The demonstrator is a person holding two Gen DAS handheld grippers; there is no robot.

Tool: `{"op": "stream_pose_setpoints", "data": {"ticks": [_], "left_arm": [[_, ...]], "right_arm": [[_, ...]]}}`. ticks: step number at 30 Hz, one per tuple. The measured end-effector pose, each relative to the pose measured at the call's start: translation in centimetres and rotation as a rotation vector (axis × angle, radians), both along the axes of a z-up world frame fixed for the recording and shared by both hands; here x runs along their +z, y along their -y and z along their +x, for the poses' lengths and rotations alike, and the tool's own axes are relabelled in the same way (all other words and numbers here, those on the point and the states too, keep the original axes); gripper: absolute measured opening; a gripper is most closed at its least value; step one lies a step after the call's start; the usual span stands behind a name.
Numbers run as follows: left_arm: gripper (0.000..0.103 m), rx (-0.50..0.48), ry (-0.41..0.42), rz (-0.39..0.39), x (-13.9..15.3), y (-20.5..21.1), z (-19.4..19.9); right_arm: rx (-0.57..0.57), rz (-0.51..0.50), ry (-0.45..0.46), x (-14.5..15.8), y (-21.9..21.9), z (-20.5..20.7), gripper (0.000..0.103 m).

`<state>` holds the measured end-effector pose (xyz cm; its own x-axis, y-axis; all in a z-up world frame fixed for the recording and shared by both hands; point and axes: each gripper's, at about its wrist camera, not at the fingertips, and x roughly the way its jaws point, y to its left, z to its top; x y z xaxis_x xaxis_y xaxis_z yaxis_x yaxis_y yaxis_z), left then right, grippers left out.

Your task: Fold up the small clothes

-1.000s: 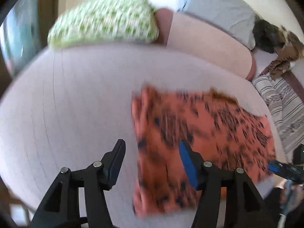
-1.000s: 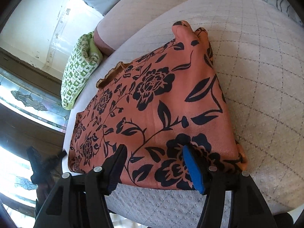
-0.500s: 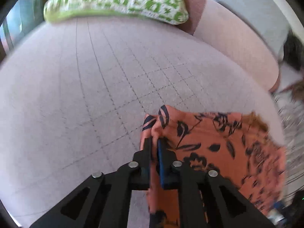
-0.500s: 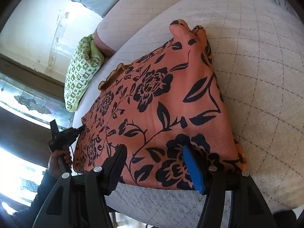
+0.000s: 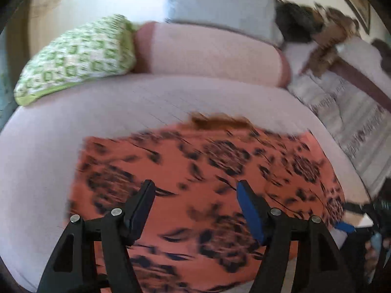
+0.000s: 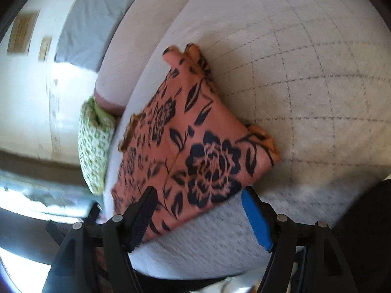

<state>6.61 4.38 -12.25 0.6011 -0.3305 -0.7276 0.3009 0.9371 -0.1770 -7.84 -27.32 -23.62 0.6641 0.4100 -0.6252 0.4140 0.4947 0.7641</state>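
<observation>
An orange garment with black flowers (image 5: 207,171) lies flat on the pale quilted bed, near its front edge; it also shows in the right wrist view (image 6: 190,146). My left gripper (image 5: 195,210) is open and empty, held above the garment's near part. My right gripper (image 6: 198,210) is open and empty, over the garment's near corner at the bed's front edge. The right gripper also shows at the far right of the left wrist view (image 5: 366,210). Both views are blurred by motion.
A green-and-white patterned pillow (image 5: 75,58) and a pink bolster (image 5: 210,53) lie at the head of the bed (image 6: 305,73). A grey pillow (image 5: 220,2) is behind them. Striped cloth (image 5: 347,114) and brown clothes (image 5: 327,41) lie at the right.
My left gripper, shut on the garment's edge half a second ago, has let go, opened and drawn back. My right gripper has swung back from the garment, still open.
</observation>
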Motion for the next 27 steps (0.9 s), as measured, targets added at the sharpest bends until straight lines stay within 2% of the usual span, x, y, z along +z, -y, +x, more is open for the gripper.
{"op": "stream_pose_setpoints", "data": {"ticks": [3, 6, 10, 13, 18, 24, 27], "left_arm": [[0.07, -0.032, -0.034, 0.01, -1.3, 1.6, -0.4], [0.07, -0.037, -0.067, 0.034, -2.7, 2.6, -0.6], [0.07, -0.052, -0.045, 0.045, -2.3, 3.7, -0.7], [0.07, -0.043, -0.051, 0.071, -2.3, 3.9, -0.5], [0.07, -0.021, -0.094, 0.076, -3.3, 4.1, 0.1], [0.07, -0.024, -0.123, 0.087, -4.4, 4.1, 0.5], [0.071, -0.025, -0.12, 0.09, -4.6, 4.1, 0.5]], "right_arm": [[-0.085, 0.079, -0.014, -0.9, 0.9, -0.3, 0.075], [-0.098, 0.084, -0.006, -1.3, 1.2, -0.4, 0.075], [-0.157, 0.121, 0.012, -1.6, 1.8, -0.9, 0.075], [-0.146, 0.058, 0.021, -1.0, 1.9, -0.5, 0.075], [-0.131, 0.009, -0.001, -0.5, 1.3, 0.0, 0.075], [-0.129, -0.296, -0.004, 3.9, 2.0, 0.0, 0.075], [-0.095, -0.354, 0.043, 5.6, 3.0, 2.6, 0.075]]}}
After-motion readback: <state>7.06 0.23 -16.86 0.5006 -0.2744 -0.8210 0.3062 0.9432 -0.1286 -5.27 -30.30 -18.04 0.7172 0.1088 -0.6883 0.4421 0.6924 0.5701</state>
